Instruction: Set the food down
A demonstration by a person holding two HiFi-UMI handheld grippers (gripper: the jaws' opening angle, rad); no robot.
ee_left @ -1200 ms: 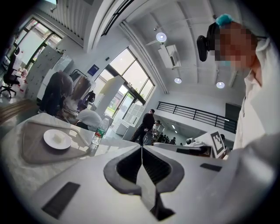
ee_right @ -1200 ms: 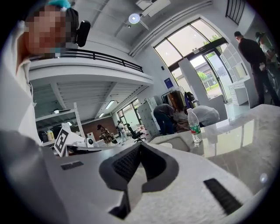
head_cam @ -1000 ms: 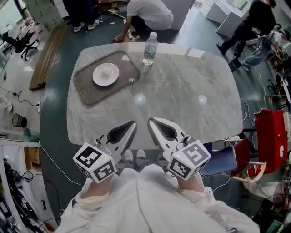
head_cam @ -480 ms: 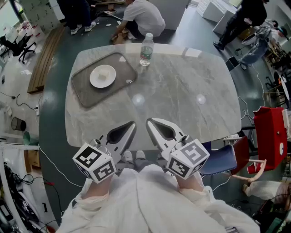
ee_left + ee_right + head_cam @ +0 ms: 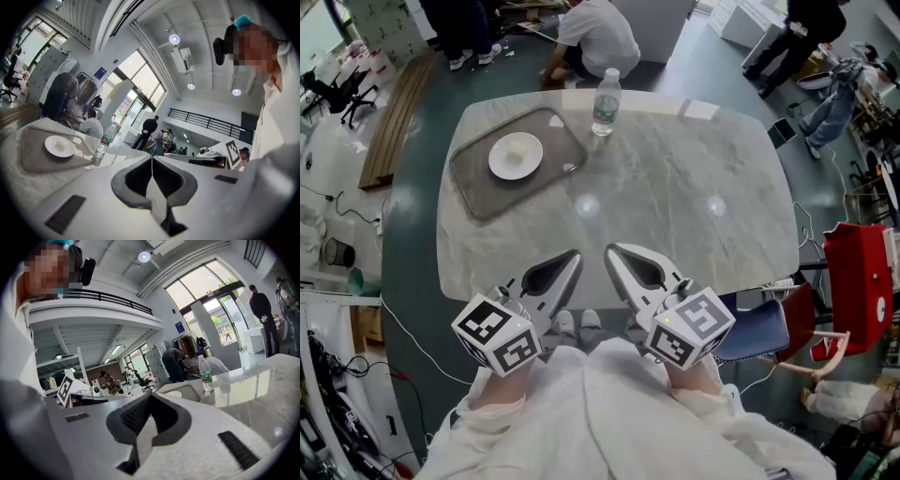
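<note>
In the head view the food (image 5: 519,149) rests as before on the plate (image 5: 502,164) in the tray (image 5: 478,189), well apart from the left gripper (image 5: 573,255) and right gripper (image 5: 611,250); the left gripper view, then the right gripper view, show each claw pressed together, empty, so the setting down seems finished.

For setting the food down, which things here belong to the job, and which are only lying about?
Belong to the job: the food, the white plate under it, the grey tray, the left gripper and right gripper, both shut.
Only lying about: the water bottle.
</note>
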